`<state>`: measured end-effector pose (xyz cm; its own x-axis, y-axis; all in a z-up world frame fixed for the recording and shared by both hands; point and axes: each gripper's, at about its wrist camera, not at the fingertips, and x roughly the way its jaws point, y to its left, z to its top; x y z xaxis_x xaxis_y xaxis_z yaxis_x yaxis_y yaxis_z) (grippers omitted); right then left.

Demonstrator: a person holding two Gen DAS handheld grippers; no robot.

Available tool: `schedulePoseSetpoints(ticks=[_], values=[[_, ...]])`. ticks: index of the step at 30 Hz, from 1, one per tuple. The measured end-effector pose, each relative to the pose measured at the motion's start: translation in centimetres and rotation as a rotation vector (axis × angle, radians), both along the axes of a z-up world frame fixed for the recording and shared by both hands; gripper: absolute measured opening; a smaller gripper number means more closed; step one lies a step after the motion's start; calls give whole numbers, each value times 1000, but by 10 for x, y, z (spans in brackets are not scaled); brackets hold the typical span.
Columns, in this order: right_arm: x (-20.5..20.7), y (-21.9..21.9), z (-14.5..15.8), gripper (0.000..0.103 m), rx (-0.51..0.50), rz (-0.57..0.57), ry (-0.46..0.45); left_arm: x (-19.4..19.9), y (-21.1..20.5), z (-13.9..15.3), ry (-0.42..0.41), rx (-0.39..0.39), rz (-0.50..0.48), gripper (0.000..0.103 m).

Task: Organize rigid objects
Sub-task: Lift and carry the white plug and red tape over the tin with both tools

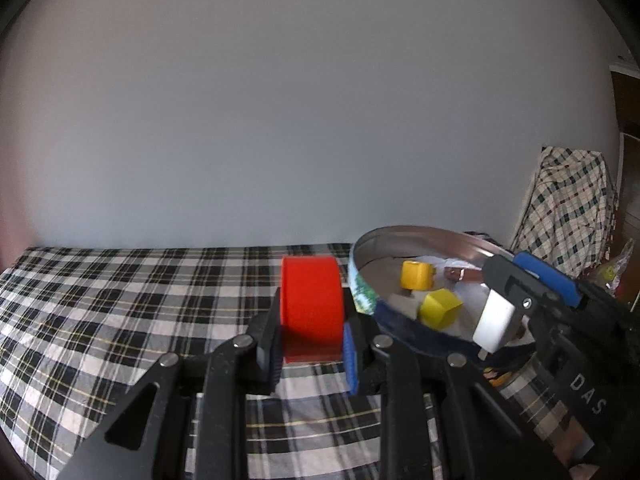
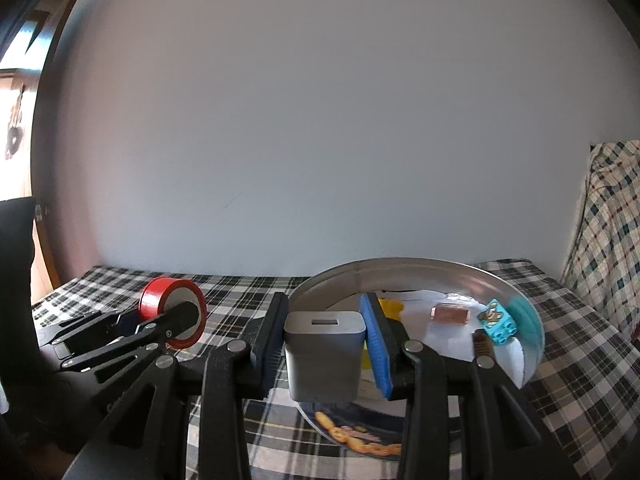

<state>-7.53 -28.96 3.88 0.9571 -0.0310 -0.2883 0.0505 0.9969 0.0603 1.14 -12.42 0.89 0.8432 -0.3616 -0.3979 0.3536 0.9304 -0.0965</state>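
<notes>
My left gripper (image 1: 312, 320) is shut on a red tape roll (image 1: 312, 304), held on edge just above the checked cloth. To its right stands a round metal biscuit tin (image 1: 362, 280), with two yellow blocks (image 1: 440, 308) and a copper-coloured piece (image 1: 460, 274) inside. My right gripper (image 2: 324, 344) is shut on a grey-white charger block (image 2: 324, 354), held over the tin's near rim (image 2: 400, 266). In the right wrist view the tin also holds a teal toy brick (image 2: 498, 322). The left gripper (image 2: 168, 316) with the tape roll (image 2: 160, 300) shows to the left.
A black-and-white checked cloth (image 1: 120, 300) covers the surface, which ends at a plain grey wall. A checked fabric (image 1: 568, 216) is draped over something at the far right. A dark upright shape (image 2: 16, 280) stands at the left edge of the right wrist view.
</notes>
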Motion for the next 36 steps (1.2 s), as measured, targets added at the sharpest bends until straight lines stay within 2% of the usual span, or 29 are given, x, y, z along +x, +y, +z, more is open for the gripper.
schedulePoseSetpoints(ticks=[17, 36], values=[[-12, -45, 9, 40, 56, -63, -58, -4, -33, 11, -42, -2, -58, 22], [-5, -104, 22, 40, 68, -244, -99, 13, -97, 25, -52, -10, -158, 22]])
